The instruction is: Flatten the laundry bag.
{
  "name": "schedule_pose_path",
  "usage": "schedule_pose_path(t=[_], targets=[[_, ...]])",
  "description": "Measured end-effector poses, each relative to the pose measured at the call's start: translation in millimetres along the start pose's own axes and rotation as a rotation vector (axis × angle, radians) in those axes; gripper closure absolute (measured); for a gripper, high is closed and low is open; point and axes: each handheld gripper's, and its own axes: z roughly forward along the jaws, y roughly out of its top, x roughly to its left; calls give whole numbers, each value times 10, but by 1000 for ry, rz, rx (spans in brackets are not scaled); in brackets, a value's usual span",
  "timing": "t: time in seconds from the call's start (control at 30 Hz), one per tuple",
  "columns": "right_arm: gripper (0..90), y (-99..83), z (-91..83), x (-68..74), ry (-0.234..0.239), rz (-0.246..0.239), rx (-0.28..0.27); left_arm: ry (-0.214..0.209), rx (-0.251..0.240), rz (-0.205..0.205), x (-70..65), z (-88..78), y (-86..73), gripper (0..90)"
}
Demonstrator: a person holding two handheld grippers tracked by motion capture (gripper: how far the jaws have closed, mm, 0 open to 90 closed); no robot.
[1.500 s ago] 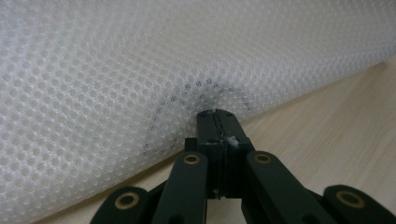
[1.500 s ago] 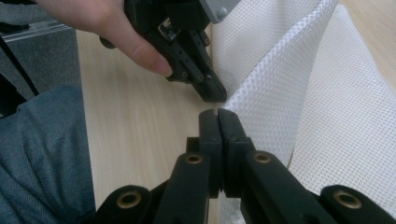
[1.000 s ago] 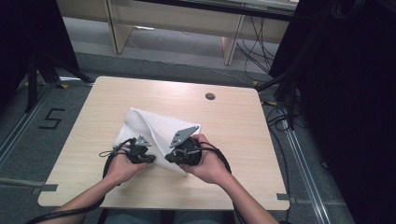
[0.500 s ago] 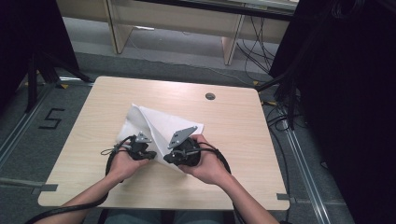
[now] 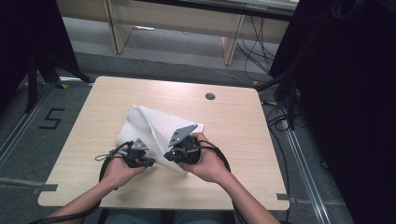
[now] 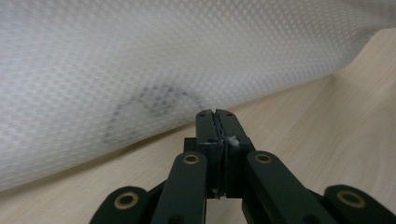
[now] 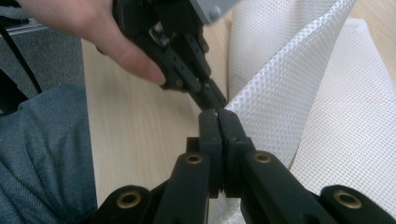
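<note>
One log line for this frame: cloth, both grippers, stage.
stage: folding mid-lift | white mesh cloth: near corner raised, rest on table | left gripper: shut, cloth fleck between pads | right gripper: shut on cloth corner

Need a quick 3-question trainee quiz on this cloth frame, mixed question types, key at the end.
1. True or false: the right gripper has its jaws shut on the white mesh cloth.
2. What lies on the wooden table between cloth and far edge? A) round dark hole B) mug C) pen
3. In the left gripper view, what marks the cloth just above the left gripper?

Key
1. True: a cloth corner is pinched between the closed jaws.
2. A, the round dark hole.
3. A faint dark curved smudge.
</note>
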Motion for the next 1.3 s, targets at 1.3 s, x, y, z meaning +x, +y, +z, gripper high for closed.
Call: schedule_pose_path(t=[1.3], targets=[[900,41,72,140,38,-30,20,73,-56,-64,263,-11,39,882]])
